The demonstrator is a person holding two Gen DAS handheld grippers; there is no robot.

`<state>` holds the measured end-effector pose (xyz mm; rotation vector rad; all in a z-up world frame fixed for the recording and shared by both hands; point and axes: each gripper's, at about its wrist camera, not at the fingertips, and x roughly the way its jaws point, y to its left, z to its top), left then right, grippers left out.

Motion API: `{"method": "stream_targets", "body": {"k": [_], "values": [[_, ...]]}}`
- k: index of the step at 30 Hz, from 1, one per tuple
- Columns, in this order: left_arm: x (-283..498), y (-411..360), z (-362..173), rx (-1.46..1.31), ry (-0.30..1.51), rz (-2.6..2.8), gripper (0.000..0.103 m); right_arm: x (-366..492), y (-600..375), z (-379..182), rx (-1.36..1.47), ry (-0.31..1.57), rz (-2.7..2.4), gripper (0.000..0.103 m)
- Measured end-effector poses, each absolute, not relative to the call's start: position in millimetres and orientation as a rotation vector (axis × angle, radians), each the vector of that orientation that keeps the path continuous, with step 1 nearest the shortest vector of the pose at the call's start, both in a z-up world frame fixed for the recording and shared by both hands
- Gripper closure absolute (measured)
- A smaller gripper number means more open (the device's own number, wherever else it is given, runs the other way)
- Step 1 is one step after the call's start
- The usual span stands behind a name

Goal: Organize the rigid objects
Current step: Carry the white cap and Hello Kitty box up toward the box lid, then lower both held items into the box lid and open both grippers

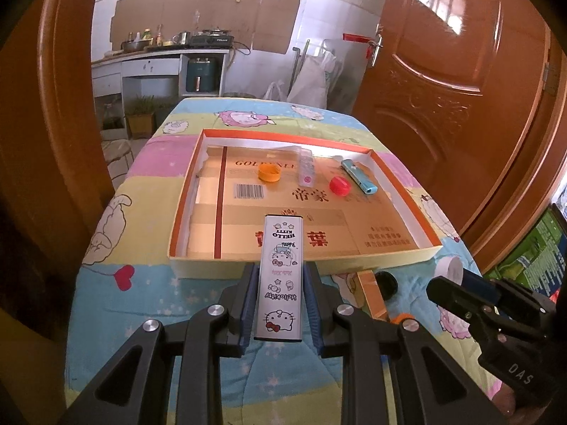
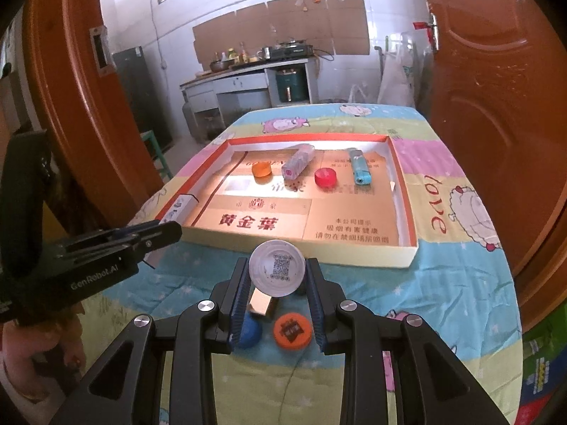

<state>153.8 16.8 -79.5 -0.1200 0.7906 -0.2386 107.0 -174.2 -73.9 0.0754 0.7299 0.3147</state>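
My left gripper (image 1: 280, 272) is shut on a long silver Hello Kitty case (image 1: 280, 276), held above the near wall of a shallow orange-rimmed cardboard tray (image 1: 304, 260). My right gripper (image 2: 277, 272) is shut on a white round cap with a QR code (image 2: 277, 273), held above the quilt just before the tray (image 2: 354, 253). In the tray lie an orange cap (image 1: 269, 172), a clear tube (image 1: 306, 170), a red cap (image 1: 340, 185) and a blue lighter (image 1: 358, 176). The right gripper with the white cap (image 1: 449, 267) shows in the left wrist view.
On the quilt below the right gripper lie an orange cap (image 2: 292, 330), a blue cap (image 2: 248, 331) and a small gold box (image 2: 264, 305). The gold box (image 1: 372, 292) and a black cap (image 1: 387, 281) show in the left wrist view. Wooden doors (image 1: 460, 88) flank the table.
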Motion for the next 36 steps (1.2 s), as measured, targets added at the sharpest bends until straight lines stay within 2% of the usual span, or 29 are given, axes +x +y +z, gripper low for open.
{"method": "stream_targets", "body": {"k": [36], "values": [[238, 20, -79, -0.103, 0.809, -0.169, 0.077, 197, -160, -62, 0.056, 0.707, 0.385, 0.071]]}}
